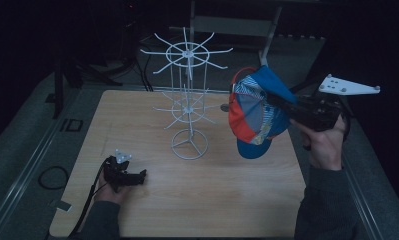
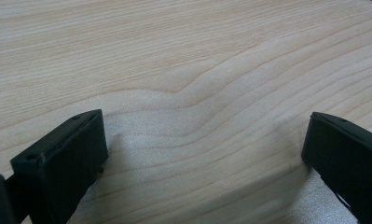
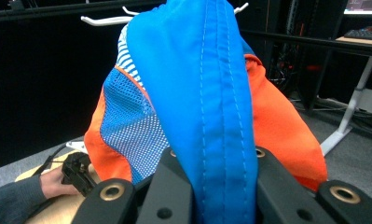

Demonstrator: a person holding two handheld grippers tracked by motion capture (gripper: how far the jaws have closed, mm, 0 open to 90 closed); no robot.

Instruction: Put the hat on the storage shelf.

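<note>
A blue and orange cap [image 1: 254,112] with mesh panels hangs in the air above the table's right side, held by my right gripper [image 1: 287,107], which is shut on its blue fabric. Up close, the cap [image 3: 207,102] rises between the two black jaws. A white wire rack [image 1: 188,97] with two tiers of spokes stands at the table's middle back, left of the cap. My left gripper [image 1: 139,175] rests low on the wooden table [image 1: 212,195] at the front left. Its jaws stand wide apart over bare wood [image 2: 197,93], with nothing between them.
The rack's round base [image 1: 189,144] sits on the table between the two grippers. A cable [image 1: 89,200] trails from the left gripper off the front edge. Dark floor and a desk frame [image 1: 267,30] lie beyond the table.
</note>
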